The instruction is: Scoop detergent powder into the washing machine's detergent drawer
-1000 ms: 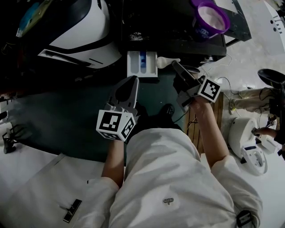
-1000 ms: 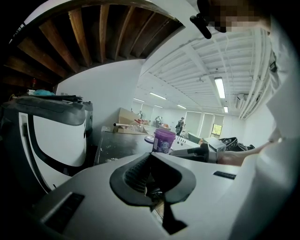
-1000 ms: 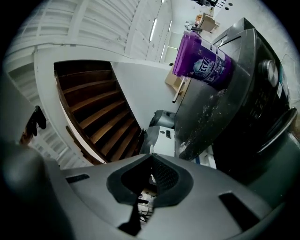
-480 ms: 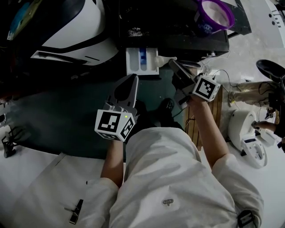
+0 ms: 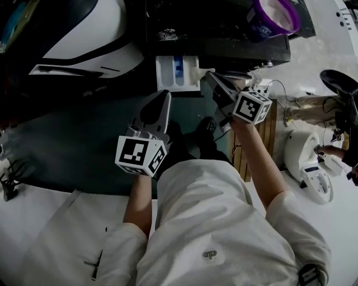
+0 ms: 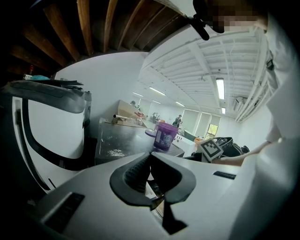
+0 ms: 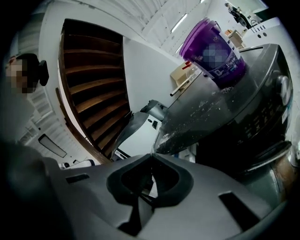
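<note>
The white detergent drawer (image 5: 168,72) with a blue compartment stands pulled out of the dark washing machine (image 5: 212,33). My right gripper (image 5: 214,82) is shut on the handle of a white scoop (image 5: 199,72), whose bowl lies over the drawer's right edge. Any powder in the scoop is hidden. A purple detergent tub (image 5: 274,15) stands open on the machine's top, also seen as the tub (image 7: 214,49) and the tub (image 6: 165,136). My left gripper (image 5: 163,100) is shut on nothing, below the drawer. The left gripper (image 6: 150,153) and right gripper (image 7: 151,154) show closed jaws.
A white open washer door (image 5: 84,39) fills the upper left. Powder is spilled on the machine top (image 7: 206,115). A wooden pallet (image 5: 267,131) lies right of my right arm, with white devices (image 5: 310,167) and another person's limb (image 5: 313,106) beyond it.
My right gripper has carried the scoop left and up until its bowl is over the drawer's right edge. The left gripper has barely moved.
</note>
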`<move>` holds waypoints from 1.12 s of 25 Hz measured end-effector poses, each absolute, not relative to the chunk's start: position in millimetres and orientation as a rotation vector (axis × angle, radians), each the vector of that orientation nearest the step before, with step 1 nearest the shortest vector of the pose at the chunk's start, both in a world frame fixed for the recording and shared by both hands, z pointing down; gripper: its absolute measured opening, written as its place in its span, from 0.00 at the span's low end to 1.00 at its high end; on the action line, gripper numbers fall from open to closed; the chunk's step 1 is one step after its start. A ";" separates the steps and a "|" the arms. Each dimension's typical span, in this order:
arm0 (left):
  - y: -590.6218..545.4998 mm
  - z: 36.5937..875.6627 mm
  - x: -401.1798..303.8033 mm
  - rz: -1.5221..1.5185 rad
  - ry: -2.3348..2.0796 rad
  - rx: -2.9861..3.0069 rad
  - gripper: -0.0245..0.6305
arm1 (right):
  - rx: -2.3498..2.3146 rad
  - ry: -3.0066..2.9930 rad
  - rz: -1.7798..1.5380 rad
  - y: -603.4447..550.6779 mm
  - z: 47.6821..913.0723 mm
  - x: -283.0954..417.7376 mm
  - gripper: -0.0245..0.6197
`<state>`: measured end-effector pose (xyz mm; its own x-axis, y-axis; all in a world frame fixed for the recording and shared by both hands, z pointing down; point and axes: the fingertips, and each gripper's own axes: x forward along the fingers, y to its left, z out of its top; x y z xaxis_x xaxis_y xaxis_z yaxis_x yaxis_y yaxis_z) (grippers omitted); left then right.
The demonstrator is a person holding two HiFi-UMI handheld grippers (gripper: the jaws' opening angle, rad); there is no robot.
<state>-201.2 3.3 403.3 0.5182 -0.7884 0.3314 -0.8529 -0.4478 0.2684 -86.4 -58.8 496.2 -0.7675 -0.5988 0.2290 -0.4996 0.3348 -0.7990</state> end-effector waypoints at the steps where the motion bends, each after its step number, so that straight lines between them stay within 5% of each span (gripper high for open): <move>1: 2.4 404.7 -202.1 0.221 -1.349 2.360 0.07 | -1.028 2.493 -1.413 -59.7 498.9 -88.2 0.05; 28: -12.7 431.1 -221.1 0.260 -1.324 2.328 0.07 | -1.271 3.200 -0.729 -57.6 540.0 -116.2 0.05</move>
